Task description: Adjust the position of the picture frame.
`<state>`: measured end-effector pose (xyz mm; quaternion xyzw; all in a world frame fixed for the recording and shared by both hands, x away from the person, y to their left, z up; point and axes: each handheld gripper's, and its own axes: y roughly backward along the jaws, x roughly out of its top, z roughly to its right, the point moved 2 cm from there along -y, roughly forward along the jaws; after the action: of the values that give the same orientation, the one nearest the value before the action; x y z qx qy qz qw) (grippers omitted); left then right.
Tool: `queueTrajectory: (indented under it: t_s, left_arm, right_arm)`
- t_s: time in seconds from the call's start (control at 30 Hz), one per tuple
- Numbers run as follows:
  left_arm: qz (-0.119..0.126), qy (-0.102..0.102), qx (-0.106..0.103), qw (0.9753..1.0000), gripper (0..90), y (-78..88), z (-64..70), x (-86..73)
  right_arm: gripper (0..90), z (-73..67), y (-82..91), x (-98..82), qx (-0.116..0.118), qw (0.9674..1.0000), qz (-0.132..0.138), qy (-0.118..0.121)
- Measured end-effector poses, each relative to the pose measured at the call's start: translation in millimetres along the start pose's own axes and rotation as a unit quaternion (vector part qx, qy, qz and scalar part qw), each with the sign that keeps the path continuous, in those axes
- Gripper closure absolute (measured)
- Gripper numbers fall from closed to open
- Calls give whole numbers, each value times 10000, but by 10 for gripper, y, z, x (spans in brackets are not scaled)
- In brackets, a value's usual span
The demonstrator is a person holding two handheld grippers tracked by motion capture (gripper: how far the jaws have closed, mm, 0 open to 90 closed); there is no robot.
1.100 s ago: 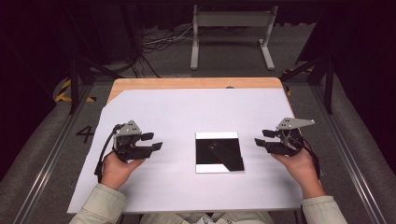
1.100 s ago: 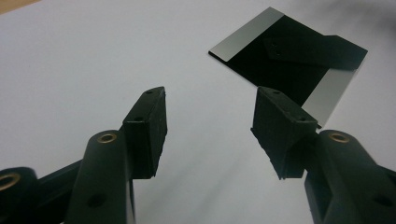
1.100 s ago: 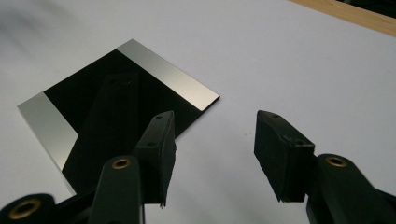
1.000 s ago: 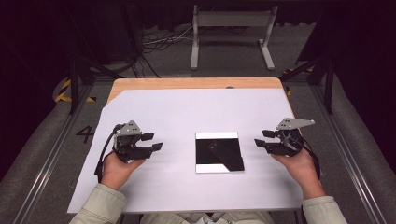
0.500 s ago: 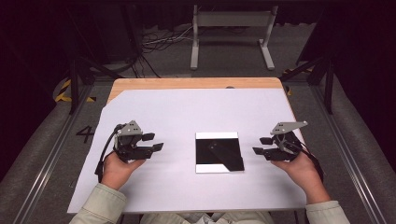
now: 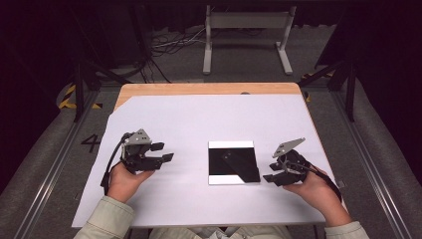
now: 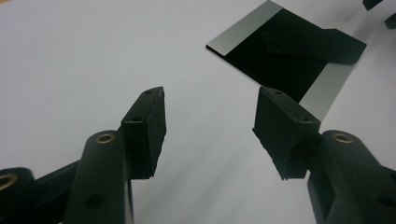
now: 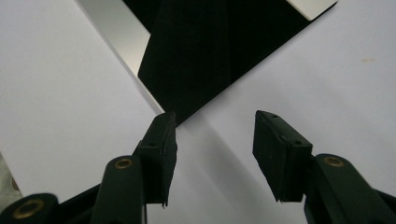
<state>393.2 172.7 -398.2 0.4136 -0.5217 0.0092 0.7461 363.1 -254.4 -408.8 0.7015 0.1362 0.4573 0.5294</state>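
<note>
A white sheet covers the worktop (image 6: pixel 199 119), leaving bare wood along the far edge; dark floor and cables lie beyond. A flat, glossy black square plate (image 6: pixel 233 162) with pale strips lies toward the near edge, between the tongs. The right tongs (image 6: pixel 275 178), empty and parted, sit just beside its near right corner. The left tongs (image 6: pixel 161 152) stand wide, empty, well apart from it.

Left gripper (image 6: pixel 163 152) and right gripper (image 6: pixel 271 172) gape (nothing held).

dark square sheet (image 8: pixel 196 51) cut off at right gripper view's top edge, its surface detail unreadable
</note>
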Motion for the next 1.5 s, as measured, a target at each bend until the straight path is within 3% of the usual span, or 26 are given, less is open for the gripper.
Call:
queueTrajectory:
  t_s: [0.17, 0.37, 0.73, 1.1, 1.5]
  left_arm:
    - [-21, -20, 38, 10000, 443, -14, -3, -1]
    - [-48, -31, 14, 10000, 446, -25, -5, -7]
    - [-93, -17, 24, 10000, 443, -45, -4, -16]
    - [-107, 8, 17, 9999, 438, -50, -4, -21]
    - [-131, 12, 30, 9999, 436, -73, -2, -23]
  right_arm:
    - [547, -72, -104, 3, 90, 9994, -332, 42]
    - [581, -103, -159, 13, 48, 9991, -411, 116]
    - [719, -180, -273, 58, -32, 9963, -809, 281]
    - [815, -223, -294, 92, -75, 9952, -924, 318]
    - [821, -240, -402, 254, -38, 9963, -778, 360]
